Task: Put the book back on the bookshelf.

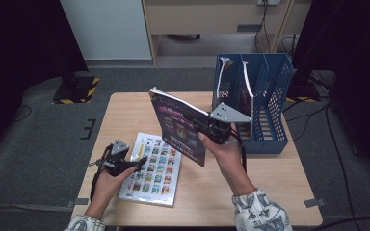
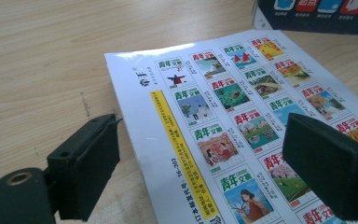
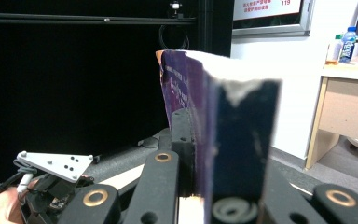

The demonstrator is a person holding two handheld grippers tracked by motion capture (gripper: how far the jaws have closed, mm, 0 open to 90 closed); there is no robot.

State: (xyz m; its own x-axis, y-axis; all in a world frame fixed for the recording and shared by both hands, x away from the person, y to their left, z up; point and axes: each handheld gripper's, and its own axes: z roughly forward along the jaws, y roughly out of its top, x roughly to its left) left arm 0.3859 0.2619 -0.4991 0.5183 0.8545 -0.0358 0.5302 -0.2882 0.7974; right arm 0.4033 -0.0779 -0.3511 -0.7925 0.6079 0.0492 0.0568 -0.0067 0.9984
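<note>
Right gripper (image 1: pixel 211 129) jaws pinched on the purple magazine (image 1: pixel 176 126), held upright, lifted off the counter (image 1: pixel 125 108) just left of the blue file rack (image 1: pixel 265 103). Left gripper (image 1: pixel 125 166) jaws spread, astride the edge of the white magazine (image 1: pixel 151 169) lying flat. Step: carrying purple one to rack; next needs aligning with a free slot, lowering it in

Blue mesh file rack (image 1: pixel 270 103) sits at the far right of my wooden bench (image 1: pixel 125 108), couple of things already standing in its slots. Past the bench there's grey floor, a black stand base with yellow-black hazard tape (image 1: pixel 74 90), some cables (image 1: pixel 339 139), and a pale wooden desk (image 1: pixel 212 19) further back.
</note>
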